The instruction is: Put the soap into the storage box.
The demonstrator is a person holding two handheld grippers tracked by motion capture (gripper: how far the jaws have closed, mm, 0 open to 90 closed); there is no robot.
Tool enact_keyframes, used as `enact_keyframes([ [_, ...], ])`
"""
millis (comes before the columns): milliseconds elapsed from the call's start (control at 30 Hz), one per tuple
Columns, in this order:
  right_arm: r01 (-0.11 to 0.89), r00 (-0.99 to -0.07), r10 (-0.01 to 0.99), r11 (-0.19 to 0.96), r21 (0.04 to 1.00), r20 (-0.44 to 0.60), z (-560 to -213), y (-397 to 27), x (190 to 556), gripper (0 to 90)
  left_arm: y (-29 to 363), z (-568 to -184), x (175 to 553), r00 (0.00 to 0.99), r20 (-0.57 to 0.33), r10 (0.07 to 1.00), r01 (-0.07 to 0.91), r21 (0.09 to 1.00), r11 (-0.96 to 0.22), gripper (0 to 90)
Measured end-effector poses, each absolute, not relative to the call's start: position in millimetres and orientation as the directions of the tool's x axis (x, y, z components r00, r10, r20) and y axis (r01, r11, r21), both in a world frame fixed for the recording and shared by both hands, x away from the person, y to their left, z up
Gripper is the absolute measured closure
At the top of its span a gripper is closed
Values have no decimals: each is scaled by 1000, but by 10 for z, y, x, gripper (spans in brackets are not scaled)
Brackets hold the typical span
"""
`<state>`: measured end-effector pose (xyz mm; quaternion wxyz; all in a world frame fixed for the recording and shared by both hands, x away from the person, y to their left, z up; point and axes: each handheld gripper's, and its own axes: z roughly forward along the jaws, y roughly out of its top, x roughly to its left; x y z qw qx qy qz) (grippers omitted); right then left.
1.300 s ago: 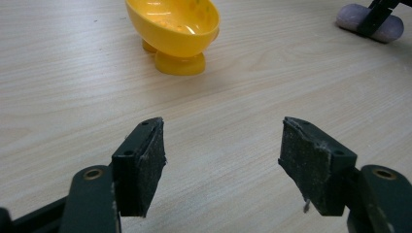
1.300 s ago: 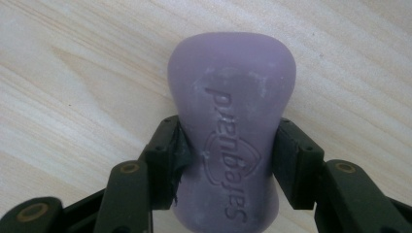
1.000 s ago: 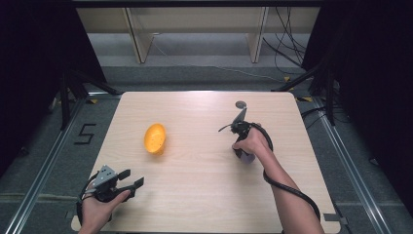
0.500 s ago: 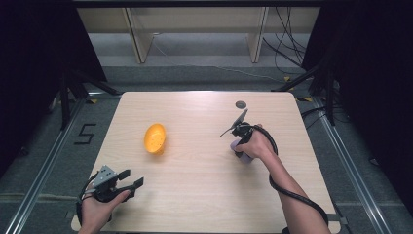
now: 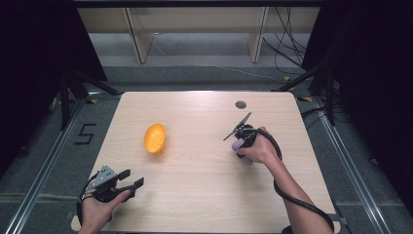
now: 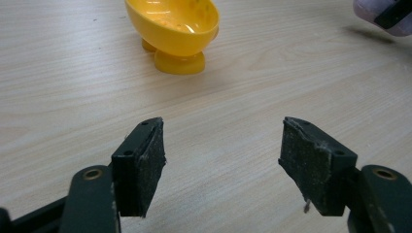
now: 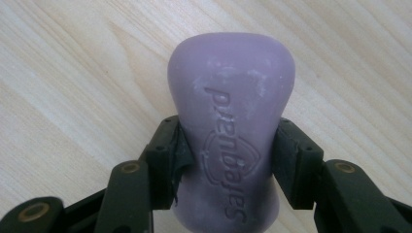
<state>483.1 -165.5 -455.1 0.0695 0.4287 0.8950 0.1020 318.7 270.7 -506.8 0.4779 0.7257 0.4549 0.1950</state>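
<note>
At the lower left of the high view the left tongs (image 5: 127, 181) rest low over the near corner of the bench (image 5: 195, 195), released, with a wide gap between the pads and nothing in it; in the left gripper view bare wood lies between them. From there they could do little harm unless they swing forward carelessly toward the yellow cup (image 6: 172, 30), a small footed dish at the top of that view that sits tipped on its stubby base and looks light enough to skid or roll at a nudge. Right of centre in the high view, the right tongs (image 7: 226, 145) are clenched on a purple soap bar (image 7: 232, 121), pinching it at its narrowed waist with the rounded end sticking out past the pads, just above the wood. The bar looks smooth and waxy, so the likely failure is a slip: it could squirt forward out of the grip if squeezed harder, or twist and drop if tilted. Farther back, a small dark hole (image 5: 240, 104) near the far edge is well apart from everything.
</note>
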Motion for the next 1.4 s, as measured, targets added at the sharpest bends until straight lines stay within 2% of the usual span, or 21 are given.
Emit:
enact_keyframes([
  [267, 678, -667, 736, 664, 316, -114, -4455, -1627, 4685, 503, 2711, -5061, 3197, 523, -134, 842, 450, 882, -139, 319],
  [400, 624, -696, 702, 697, 353, -154, -4415, -1640, 4584, 503, 2705, -5063, 3188, 517, -152, 843, 461, 879, -124, 319],
  [433, 603, -709, 685, 713, 358, -169, -4414, -1649, 4563, 503, 2729, -5057, 3215, 546, -101, 832, 426, 888, -171, 319],
  [600, 537, -730, 639, 756, 374, -243, -4417, -1665, 4396, 503, 2732, -5059, 3223, 552, -94, 828, 419, 890, -179, 319],
  [667, 503, -739, 619, 770, 392, -268, -4416, -1680, 4331, 503, 2722, -5062, 3217, 542, -108, 833, 430, 887, -165, 319],
  [700, 482, -747, 603, 781, 398, -280, -4413, -1689, 4302, 503, 2698, -5066, 3184, 507, -157, 847, 472, 873, -121, 319],
  [933, 418, -739, 581, 792, 446, -340, -4390, -1717, 4119, 503, 2687, -5071, 3185, 507, -161, 847, 475, 872, -119, 319],
  [1000, 361, -744, 549, 810, 462, -382, -4369, -1724, 4051, 503, 2686, -5073, 3185, 507, -162, 847, 476, 872, -118, 319],
  [1200, 302, -720, 516, 835, 460, -464, -4342, -1721, 3916, 503, 2686, -5074, 3185, 506, -164, 847, 476, 872, -116, 319],
  [1233, 258, -708, 482, 857, 446, -516, -4342, -1714, 3855, 503, 2686, -5073, 3184, 506, -164, 847, 476, 872, -115, 319],
  [1300, 257, -697, 484, 858, 445, -529, -4348, -1709, 3826, 503, 2680, -5073, 3181, 504, -169, 847, 478, 872, -110, 319],
  [1400, 222, -688, 443, 882, 415, -574, -4354, -1691, 3718, 503, 2695, -5075, 3208, 534, -130, 836, 448, 881, -149, 319],
])
